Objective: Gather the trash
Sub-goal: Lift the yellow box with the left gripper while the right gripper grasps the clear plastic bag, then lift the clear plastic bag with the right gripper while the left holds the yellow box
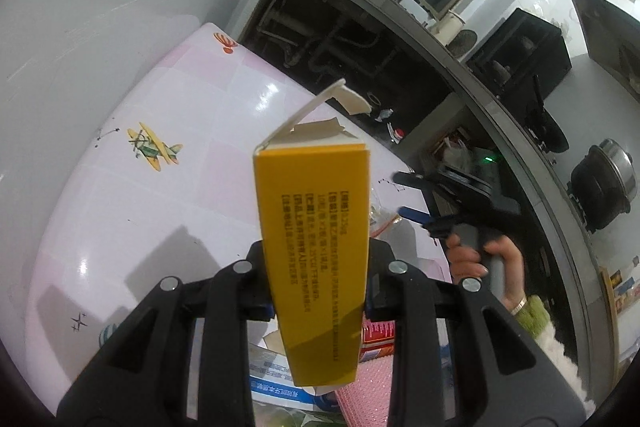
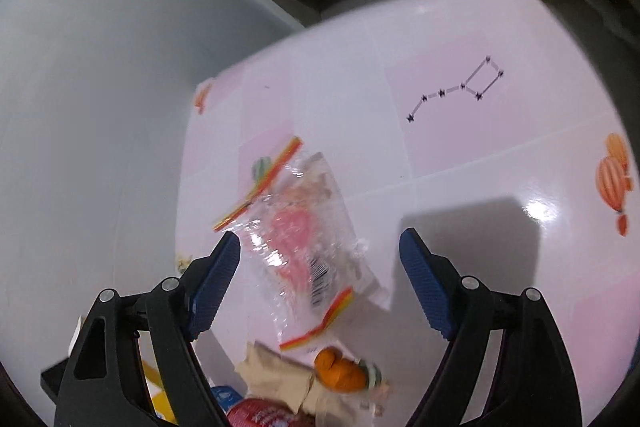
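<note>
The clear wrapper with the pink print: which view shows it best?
The right wrist view: the wrapper lies on the table between the open jaws, a little blurred. The left wrist view shows only a sliver of it, behind the yellow box.

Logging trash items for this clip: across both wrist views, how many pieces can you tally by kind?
Cardboard boxes: 2, the yellow box and a blue-and-white box
Clear plastic bags: 1, the crinkled bag
Red packets: 1, the red packet
Orange peel: 1, the peel
Total: 5

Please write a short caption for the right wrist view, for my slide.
Open right gripper over a clear wrapper on the pink table.
</note>
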`<state>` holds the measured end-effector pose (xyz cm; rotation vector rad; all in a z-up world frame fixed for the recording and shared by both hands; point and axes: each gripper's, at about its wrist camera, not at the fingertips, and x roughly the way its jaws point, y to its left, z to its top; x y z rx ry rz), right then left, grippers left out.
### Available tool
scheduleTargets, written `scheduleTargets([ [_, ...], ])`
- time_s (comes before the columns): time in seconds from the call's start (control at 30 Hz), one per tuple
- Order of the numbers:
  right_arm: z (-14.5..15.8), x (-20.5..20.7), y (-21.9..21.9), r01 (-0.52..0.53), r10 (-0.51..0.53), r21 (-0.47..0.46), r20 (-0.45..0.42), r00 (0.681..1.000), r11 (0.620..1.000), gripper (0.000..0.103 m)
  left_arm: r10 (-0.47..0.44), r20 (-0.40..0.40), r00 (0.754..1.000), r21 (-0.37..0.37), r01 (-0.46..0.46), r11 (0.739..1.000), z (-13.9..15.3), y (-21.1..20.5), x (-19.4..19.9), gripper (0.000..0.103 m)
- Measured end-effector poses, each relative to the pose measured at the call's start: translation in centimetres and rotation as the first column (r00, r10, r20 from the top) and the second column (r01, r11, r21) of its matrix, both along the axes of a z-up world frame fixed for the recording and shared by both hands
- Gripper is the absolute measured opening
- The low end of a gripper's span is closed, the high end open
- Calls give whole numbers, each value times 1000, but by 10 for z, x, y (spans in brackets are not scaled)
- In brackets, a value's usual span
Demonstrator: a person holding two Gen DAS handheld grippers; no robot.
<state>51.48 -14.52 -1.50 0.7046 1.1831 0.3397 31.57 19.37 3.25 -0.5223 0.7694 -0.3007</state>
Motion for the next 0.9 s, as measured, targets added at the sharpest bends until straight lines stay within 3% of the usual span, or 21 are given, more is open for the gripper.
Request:
scheduleTargets([
  [0.27, -21, 11, 9, -48, 50, 32, -66, 997, 998, 56, -20, 7, 1000, 5, 20, 1000, -4, 1, 5, 27],
  [0.6, -25, 6, 15, -81, 80, -15, -97, 992, 997, 15, -9, 4, 1000, -8, 9, 1000, -6, 3, 5, 27],
  [0.9, -8, -9, 13, -57, 57, 0, -55, 997, 998, 10, 0, 26, 1000, 0, 0, 1000, -2, 4, 0, 27],
])
